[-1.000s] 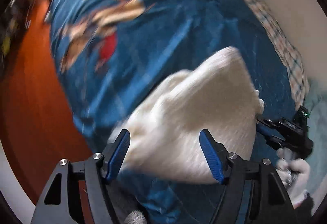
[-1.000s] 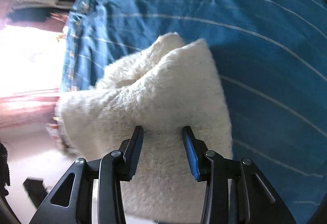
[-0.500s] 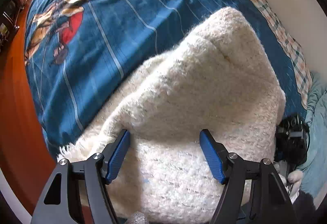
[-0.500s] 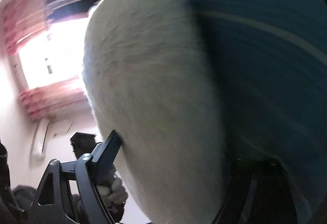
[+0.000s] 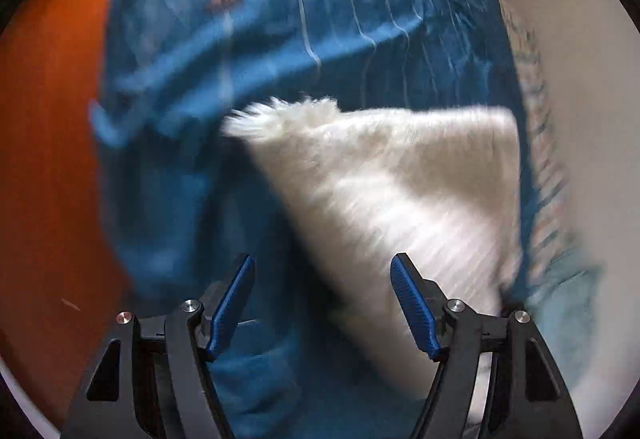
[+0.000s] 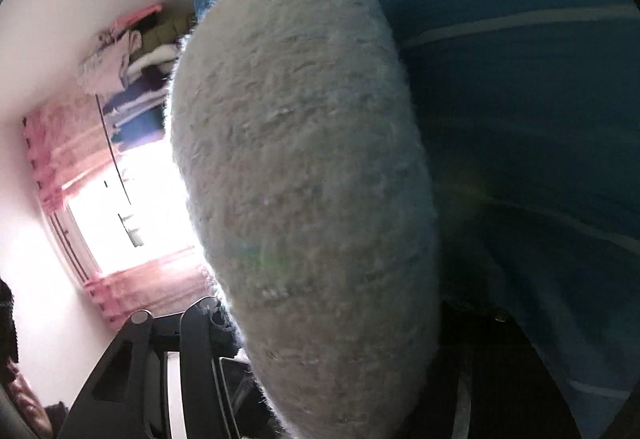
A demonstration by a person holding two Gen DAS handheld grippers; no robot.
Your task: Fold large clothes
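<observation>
- Probably mid-fold: white fluffy garment (image 5: 400,199) lying on blue bedspread (image 5: 280,59), bunched into a rough triangle, far from flat.
- Next move, by the look of it: seating a firm hold on an edge or corner, then carrying it across to lay one half over the other; thick, soft pile likely to slump and slip from a shallow pinch.
- Left gripper (image 5: 322,303): jaws standing moderately wide, pointed steeply down at the bed. Right pad just beside the garment's near edge, left pad over bare bedspread; nothing pinched.
- Right gripper (image 6: 320,319): jaws closing, garment (image 6: 304,179) bulging up between them and filling the view. Only the left finger's frame visible, right side buried under pile. Cannot tell whether the pads press on the cloth yet.
- Frames blurred; fine contact hard to judge.
</observation>
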